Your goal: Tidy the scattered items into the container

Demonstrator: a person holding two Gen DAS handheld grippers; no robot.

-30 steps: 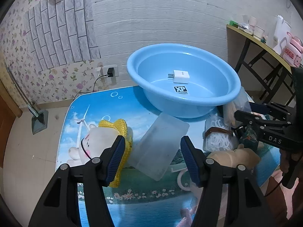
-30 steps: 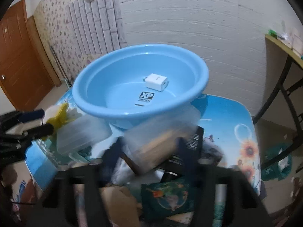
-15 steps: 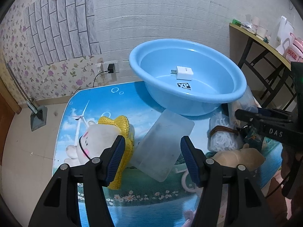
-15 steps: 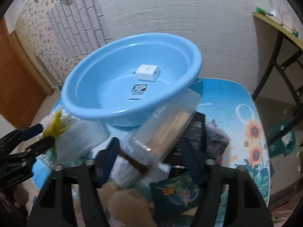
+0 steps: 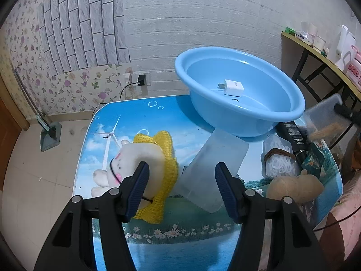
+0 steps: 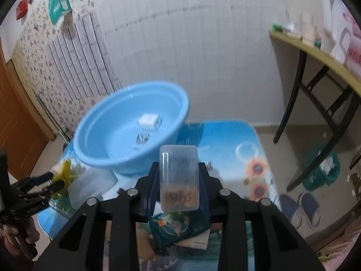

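Two views, and each gives me something the other lacks, so I take the blue basin [image 5: 239, 90] as my landmark.

From the left wrist I see the table [image 5: 140, 117] spread out on the near side of the basin. My left gripper [image 5: 181, 188] hangs over it with its fingers standing wide apart and nothing between them. Just in front of the basin lies a frosted plastic lid [image 5: 212, 169], one end reaching under the basin's wall. Left of that lid sits a white plush toy [image 5: 133, 160] in a yellow net [image 5: 165, 158]. To the right of the lid, near the basin's right side, are a clear bag of white cord [image 5: 279, 158], a black tube [image 5: 293, 135] and a tan plush [image 5: 295, 187]. At the far right edge a clear box [image 5: 322, 117] shows only as a blur, with a dark fingertip across it. Inside the basin I see a white charger plug [image 5: 233, 87], resting alone on the bottom.

From the right wrist I get the box plainly: my right gripper [image 6: 179, 180] has the clear box [image 6: 179, 176] between its fingers, which are closing narrow against its sides. It stands upright, lifted just in front of the basin [image 6: 126, 133], with brown stick-like contents settled in its lower part. This view alone shows a teal packet [image 6: 180, 228] below the box and a sunflower print on the table's right end. The charger plug [image 6: 150, 122] again lies in the basin, beside a label on the bottom.
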